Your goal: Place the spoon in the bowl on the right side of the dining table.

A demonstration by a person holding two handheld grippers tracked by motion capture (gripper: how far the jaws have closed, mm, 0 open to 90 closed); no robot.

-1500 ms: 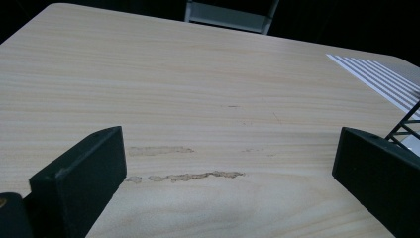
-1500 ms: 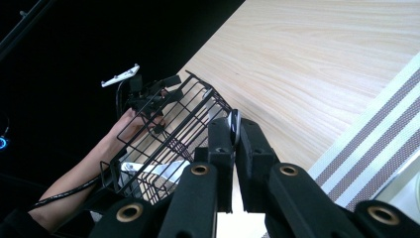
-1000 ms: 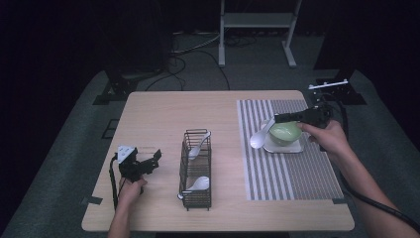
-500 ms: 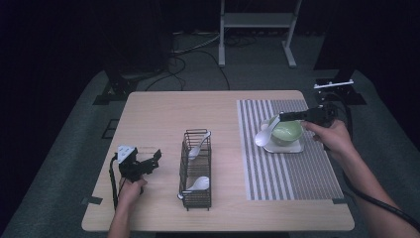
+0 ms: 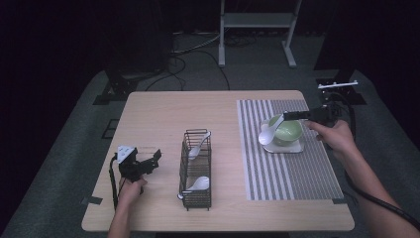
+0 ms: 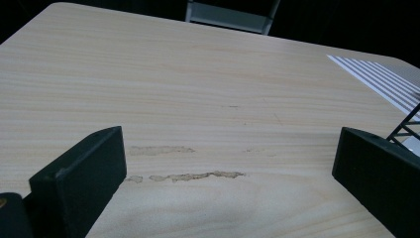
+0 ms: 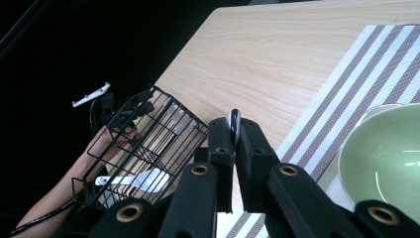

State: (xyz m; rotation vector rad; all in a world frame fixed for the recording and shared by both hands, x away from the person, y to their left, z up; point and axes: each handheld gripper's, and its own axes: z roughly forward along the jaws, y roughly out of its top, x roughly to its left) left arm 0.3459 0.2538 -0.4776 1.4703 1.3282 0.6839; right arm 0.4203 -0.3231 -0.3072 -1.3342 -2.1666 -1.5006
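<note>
The wire rack [image 5: 196, 168] sits well off beyond the right gripper [image 5: 286, 116], two spoons inside. Just below it waits the green bowl [image 5: 287, 131]. The right gripper's jaws are clamped on a white spoon [image 5: 269, 133], handle pinched so the scoop hangs at the bowl's rim, likely for setting down; the left gripper [image 5: 151, 161] idles, jaws wide apart.

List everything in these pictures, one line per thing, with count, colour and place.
Table: one, pale wood, centre of the high view.
Placemat: one, grey and white stripes, right part of the table.
Bowl: one, light green, on the tray.
Tray: one, white, square, on the placemat under the bowl.
Held spoon: one, white, at the bowl's left rim, handle in the right claw.
Wire rack: one, black, middle of the table.
Rack spoons: two, white, one at each end of the rack.
Metal stand: one, grey, on the floor beyond the table.
Left claw: one, black, open, left of the rack.
Right claw: one, black, shut on the spoon handle.
</note>
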